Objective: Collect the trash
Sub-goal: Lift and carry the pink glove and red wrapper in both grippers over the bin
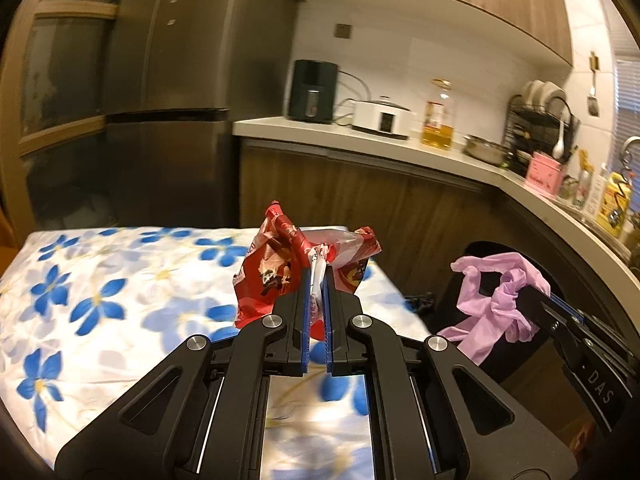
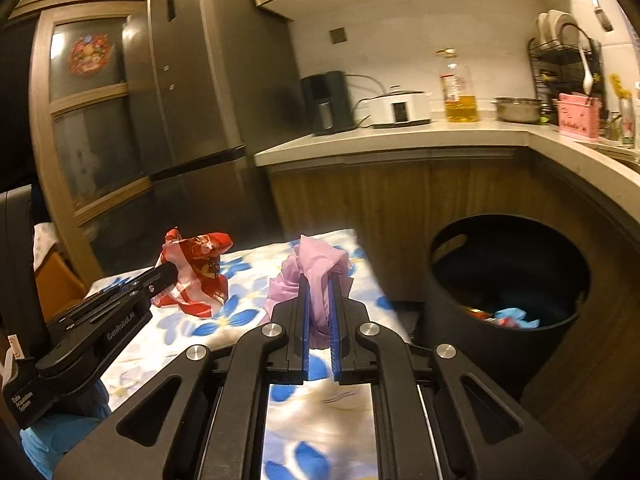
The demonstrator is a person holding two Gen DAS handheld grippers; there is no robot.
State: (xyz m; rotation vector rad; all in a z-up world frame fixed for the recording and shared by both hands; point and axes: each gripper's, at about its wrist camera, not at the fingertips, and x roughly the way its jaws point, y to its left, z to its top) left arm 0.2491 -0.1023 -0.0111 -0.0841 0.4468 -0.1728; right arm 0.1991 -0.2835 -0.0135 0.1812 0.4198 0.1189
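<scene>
two pieces of trash are in hand at once, one per tool. nearest in the left wrist view, the left gripper (image 1: 318, 280) has its blue pads closed narrow on a fold of the red snack wrapper (image 1: 280, 268), which stands up above the pads and looks to be lifted clear of the flowered tablecloth (image 1: 80, 304), though i cannot tell for sure that no corner touches. in the right wrist view the right gripper (image 2: 320, 292) is pinched the same way on a crumpled lilac plastic bag (image 2: 316, 268), bunched between and above the pads.

both things are thin film: very light, limp, and slick, so i judge they will sag and flutter rather than hold shape, and a shallow pinch on a single layer could slide out. the safer hold is on a gathered, doubled-up fold, deep between the pads, as both grips look to be now.

beyond the table edge, to the right, stands the black round bin (image 2: 508, 280), open-topped, with some blue and red scraps already at the bottom. the lilac bag is the nearer of the two to it. behind, the kitchen counter (image 2: 400, 136) carries a bottle of oil (image 2: 460, 92) and a white cooker (image 2: 396, 110).
</scene>
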